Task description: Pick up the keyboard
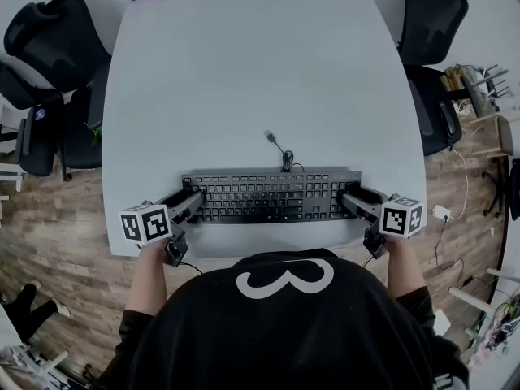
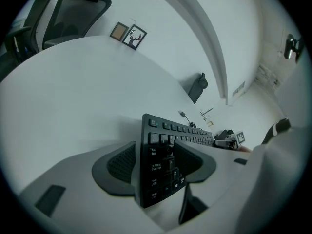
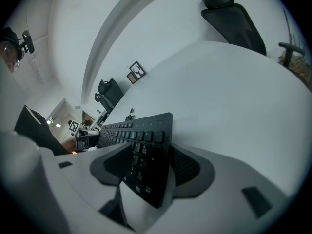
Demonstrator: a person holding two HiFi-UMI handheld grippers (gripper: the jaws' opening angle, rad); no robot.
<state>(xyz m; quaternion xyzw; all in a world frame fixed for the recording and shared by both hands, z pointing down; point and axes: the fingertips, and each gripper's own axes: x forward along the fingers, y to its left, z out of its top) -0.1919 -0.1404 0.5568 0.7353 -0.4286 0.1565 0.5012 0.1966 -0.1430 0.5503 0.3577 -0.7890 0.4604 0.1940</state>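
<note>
Keyboard [image 1: 272, 197], black, lies lengthwise across the lower middle of the head view, on the near part of the white table [image 1: 260, 71], with a tool at each end. A black chair [image 1: 49, 47] stands at the far left of the frame, beside the table. The left tool [image 1: 192, 201] grips the keyboard's left end; in the left gripper view one dark pad sits on the key face and the other against the underside. A thin black cable [image 1: 280, 149] runs from the middle of the keyboard's back edge to a plug lying on the table. The right tool [image 1: 351, 199] clamps the right end in the same way, one pad on each face. Another black chair [image 1: 431, 15] stands at the upper right.
</note>
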